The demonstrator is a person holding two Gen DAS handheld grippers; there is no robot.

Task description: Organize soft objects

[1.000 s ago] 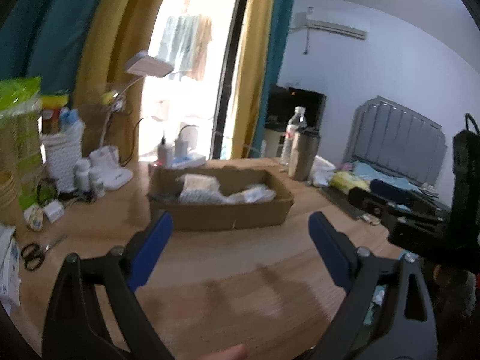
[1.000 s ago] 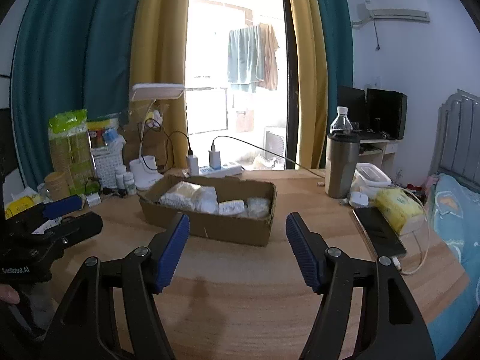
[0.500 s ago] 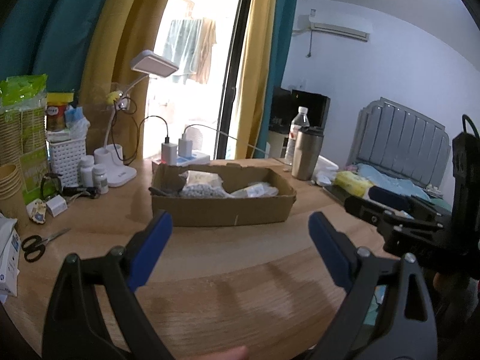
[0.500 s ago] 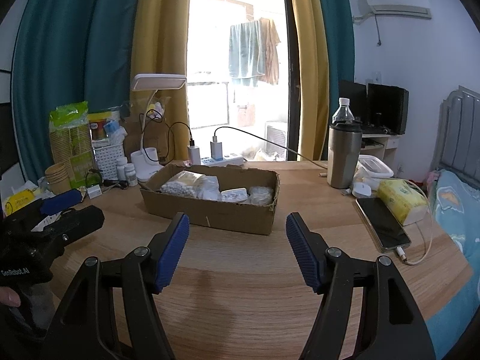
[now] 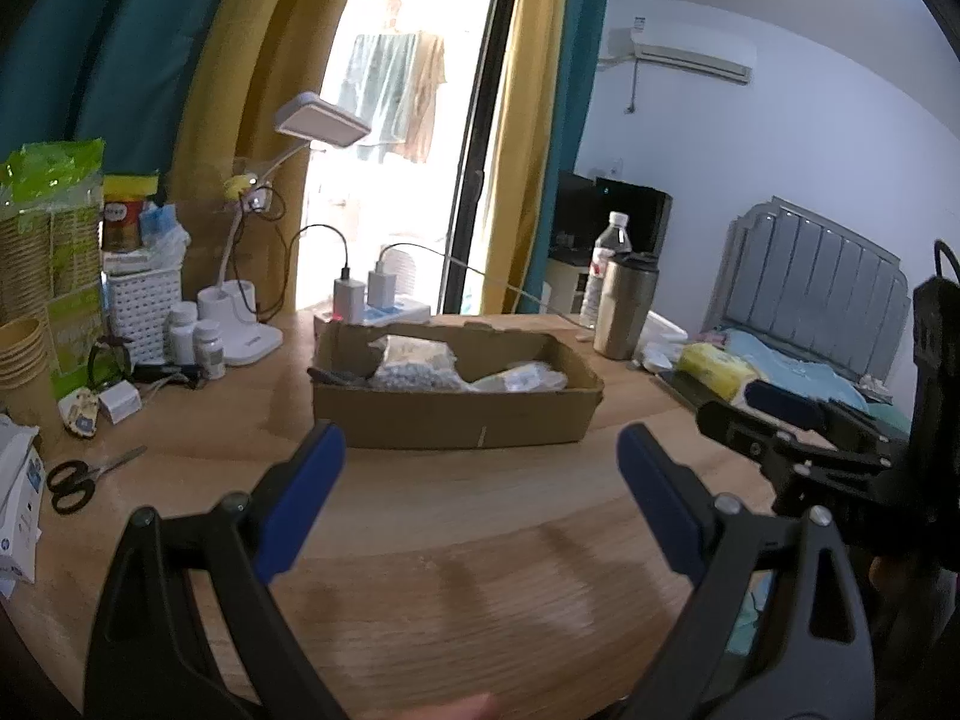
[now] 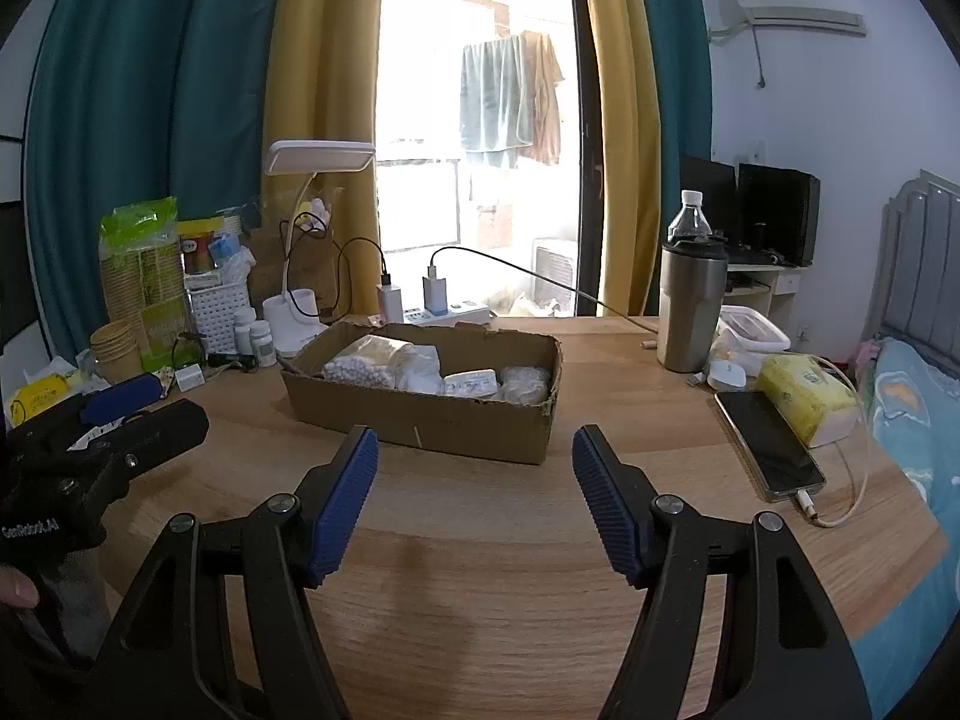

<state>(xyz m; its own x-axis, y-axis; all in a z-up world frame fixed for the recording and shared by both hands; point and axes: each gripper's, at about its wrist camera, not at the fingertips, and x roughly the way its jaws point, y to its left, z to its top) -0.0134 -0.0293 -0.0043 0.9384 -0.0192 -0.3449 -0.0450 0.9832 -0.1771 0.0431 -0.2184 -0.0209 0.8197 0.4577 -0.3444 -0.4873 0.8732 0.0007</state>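
A shallow cardboard box [image 5: 456,417] [image 6: 420,420] stands in the middle of the wooden table. It holds several soft plastic packets: a bag of white beads [image 6: 360,369], a flat white pack [image 6: 471,384] and a clear bubbly bag [image 6: 527,383]. My left gripper [image 5: 480,462] is open and empty, held above the table in front of the box. My right gripper [image 6: 474,468] is open and empty too, just short of the box's near wall. Each gripper shows at the edge of the other's view.
A desk lamp [image 6: 318,159], pill bottles [image 5: 201,339], a white basket [image 5: 141,306], paper cups [image 5: 24,360] and scissors [image 5: 78,477] stand at the left. A steel tumbler [image 6: 690,306], tissue pack [image 6: 804,399] and charging phone [image 6: 771,444] lie at the right. A power strip [image 6: 444,312] sits behind the box.
Both grippers have risen and drawn back a little, so the box sits lower and smaller in the views. Both stay open and empty. The box's contents have not moved.
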